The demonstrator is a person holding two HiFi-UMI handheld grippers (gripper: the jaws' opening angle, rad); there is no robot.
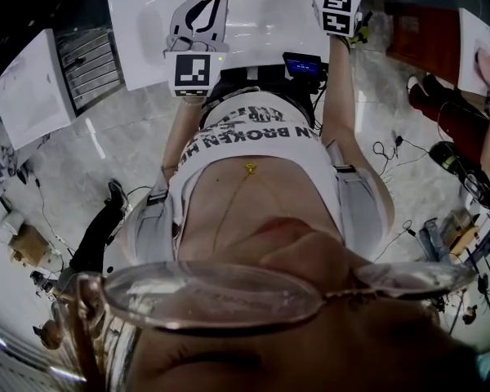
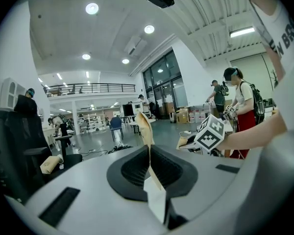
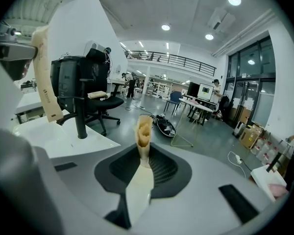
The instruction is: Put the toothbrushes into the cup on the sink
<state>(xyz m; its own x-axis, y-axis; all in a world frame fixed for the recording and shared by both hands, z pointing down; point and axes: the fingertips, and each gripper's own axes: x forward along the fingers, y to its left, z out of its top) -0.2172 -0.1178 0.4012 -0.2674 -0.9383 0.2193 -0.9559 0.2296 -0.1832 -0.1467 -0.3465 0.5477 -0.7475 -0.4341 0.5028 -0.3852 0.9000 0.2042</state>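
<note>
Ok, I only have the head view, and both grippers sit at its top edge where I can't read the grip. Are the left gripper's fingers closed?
Observer: Yes. In the left gripper view, the left gripper has its fingers pressed together, and nothing shows between them.
Operator: And the right one?
Observer: It's the same. In the right gripper view, the right gripper has its fingers together, with nothing visible between them.
Operator: What lies ahead of the right one?
Observer: A black office chair stands ahead and to the left in the right gripper view.
</note>
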